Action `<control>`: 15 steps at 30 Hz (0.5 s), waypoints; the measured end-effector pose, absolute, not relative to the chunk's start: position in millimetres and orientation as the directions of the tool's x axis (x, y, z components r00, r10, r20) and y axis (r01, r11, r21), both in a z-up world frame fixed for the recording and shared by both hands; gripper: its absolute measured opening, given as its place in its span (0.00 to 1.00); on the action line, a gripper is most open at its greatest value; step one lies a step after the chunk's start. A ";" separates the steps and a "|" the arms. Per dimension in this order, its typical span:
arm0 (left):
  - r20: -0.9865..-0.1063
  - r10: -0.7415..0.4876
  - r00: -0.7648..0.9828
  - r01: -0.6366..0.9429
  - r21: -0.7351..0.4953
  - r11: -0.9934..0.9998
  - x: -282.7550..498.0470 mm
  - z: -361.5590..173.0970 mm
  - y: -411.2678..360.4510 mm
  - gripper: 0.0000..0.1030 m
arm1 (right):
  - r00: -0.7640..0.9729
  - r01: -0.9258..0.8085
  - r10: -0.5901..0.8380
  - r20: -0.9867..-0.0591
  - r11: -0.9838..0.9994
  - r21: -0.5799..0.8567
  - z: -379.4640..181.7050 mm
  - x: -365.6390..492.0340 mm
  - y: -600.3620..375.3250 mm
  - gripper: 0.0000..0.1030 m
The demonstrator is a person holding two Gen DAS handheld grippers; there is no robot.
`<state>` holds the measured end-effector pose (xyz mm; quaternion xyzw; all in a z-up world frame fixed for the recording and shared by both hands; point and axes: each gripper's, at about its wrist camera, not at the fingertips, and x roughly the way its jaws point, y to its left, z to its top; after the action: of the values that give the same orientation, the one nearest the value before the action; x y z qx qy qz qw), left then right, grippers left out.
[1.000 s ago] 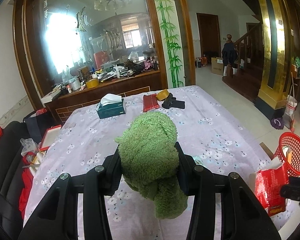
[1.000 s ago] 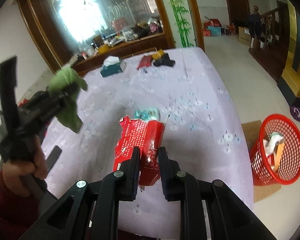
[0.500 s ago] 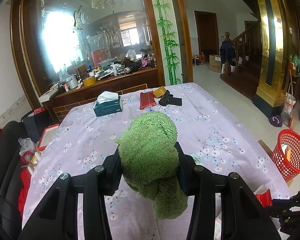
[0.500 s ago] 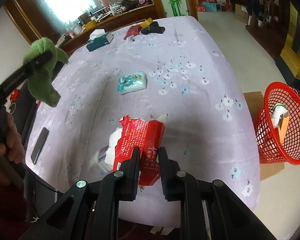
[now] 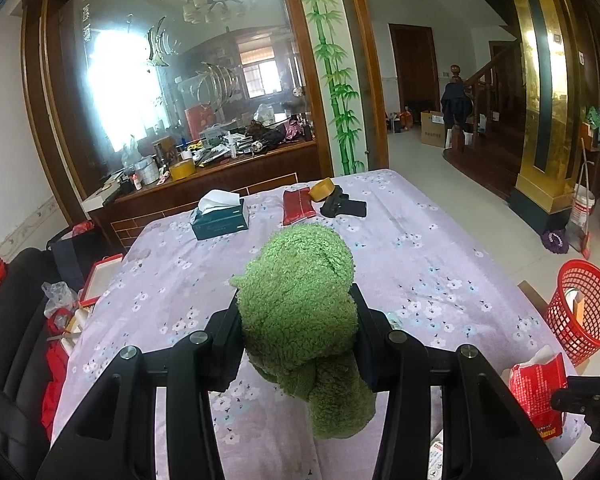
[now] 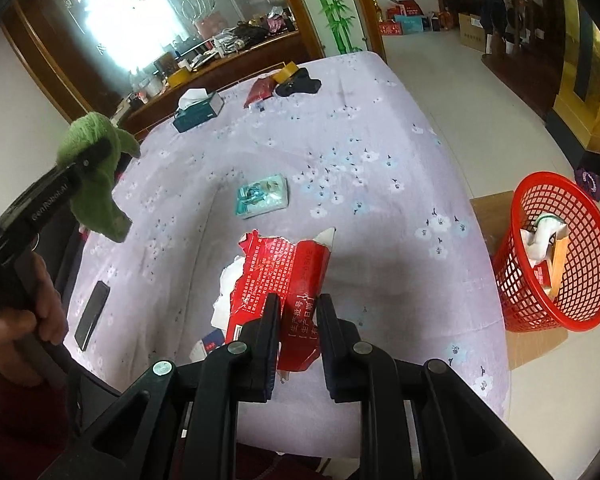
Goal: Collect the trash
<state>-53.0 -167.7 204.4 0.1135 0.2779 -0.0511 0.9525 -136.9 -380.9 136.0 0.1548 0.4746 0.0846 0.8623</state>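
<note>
— Lower than a second ago, the right gripper [image 6: 298, 312] carries its torn red wrapper [image 6: 278, 276] above the worktop's [image 6: 380, 128] near edge, jaws clenched on it.

— And the left?

— The left gripper [image 5: 296, 320] grasps a green fuzzy cloth [image 5: 300, 304], unmoved. A red basket [image 6: 556, 256] stands on the floor, right.

Grippers: two — the left gripper [image 5: 298, 320] and the right gripper [image 6: 298, 312]
Green fuzzy cloths: one [image 5: 300, 312]
Torn red wrappers: one [image 6: 284, 276]
Red mesh baskets: one [image 6: 556, 252] — on the floor
Teal tissue boxes: one [image 6: 198, 110]
Teal tissue packs: one [image 6: 262, 196]
Black phones: one [image 6: 92, 314]
Tape rolls: one [image 5: 322, 190]
Red pouches at the table's far end: one [image 5: 297, 207]
</note>
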 end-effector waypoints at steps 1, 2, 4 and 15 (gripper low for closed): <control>-0.540 -0.033 0.841 0.159 0.189 0.969 -53.7 204.6 -167.7 0.43 | 0.536 -0.002 0.294 -0.791 0.938 0.348 136.6 -137.0 -380.0 0.19; -0.541 -0.032 0.841 0.159 0.189 0.969 -54.3 204.8 -167.5 0.43 | 0.537 -0.004 0.295 -0.790 0.938 0.347 137.3 -137.0 -378.9 0.19; -0.541 -0.030 0.841 0.157 0.190 0.969 -55.1 205.0 -167.6 0.43 | 0.538 -0.007 0.298 -0.788 0.937 0.349 138.0 -137.3 -378.1 0.19; -0.541 -0.029 0.840 0.156 0.190 0.969 -56.5 205.3 -166.6 0.43 | 0.545 -0.007 0.300 -0.783 0.936 0.353 140.3 -140.2 -378.0 0.19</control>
<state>-56.5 -166.6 205.3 0.1142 0.2784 -0.0487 0.9524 -140.2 -378.0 140.3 0.1558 0.4688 0.0887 0.8649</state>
